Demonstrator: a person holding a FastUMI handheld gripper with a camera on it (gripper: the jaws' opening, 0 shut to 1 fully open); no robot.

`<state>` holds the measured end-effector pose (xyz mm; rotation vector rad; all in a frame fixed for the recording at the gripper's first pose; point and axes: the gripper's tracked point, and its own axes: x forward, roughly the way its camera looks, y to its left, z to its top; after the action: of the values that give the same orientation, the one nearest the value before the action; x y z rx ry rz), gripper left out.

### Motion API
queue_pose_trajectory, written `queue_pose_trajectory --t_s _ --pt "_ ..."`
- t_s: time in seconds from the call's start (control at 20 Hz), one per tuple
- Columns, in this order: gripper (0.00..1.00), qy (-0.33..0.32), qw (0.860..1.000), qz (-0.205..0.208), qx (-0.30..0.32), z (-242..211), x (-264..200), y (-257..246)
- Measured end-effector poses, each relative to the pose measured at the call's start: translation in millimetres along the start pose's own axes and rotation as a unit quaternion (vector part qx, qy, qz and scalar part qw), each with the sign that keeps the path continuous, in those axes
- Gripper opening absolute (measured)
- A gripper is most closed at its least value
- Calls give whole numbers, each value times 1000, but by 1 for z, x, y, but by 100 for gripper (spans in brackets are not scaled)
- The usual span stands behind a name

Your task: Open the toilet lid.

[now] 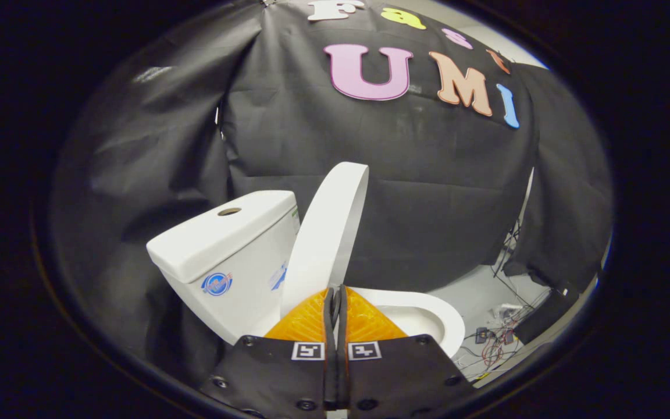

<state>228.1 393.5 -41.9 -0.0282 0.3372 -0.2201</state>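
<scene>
A white toilet stands ahead with its tank on the left. The lid is raised nearly upright and leans toward the tank. The bowl rim lies open to the right of the lid. My gripper sits just in front of the lid's lower part, its two orange fingers pressed together with nothing visible between them. Whether the fingertips touch the lid I cannot tell.
Black cloth walls close in behind and on both sides of the toilet. On the floor to the right lie tangled cables and small electronics beside a dark box.
</scene>
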Motion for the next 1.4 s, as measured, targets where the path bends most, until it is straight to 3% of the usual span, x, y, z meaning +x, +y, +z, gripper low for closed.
queue_pose_trajectory --t_s 0.85,1.4 --pt "1 -14 998 51 -24 11 11 65" --pt "1 -22 997 52 -59 16 27 94"
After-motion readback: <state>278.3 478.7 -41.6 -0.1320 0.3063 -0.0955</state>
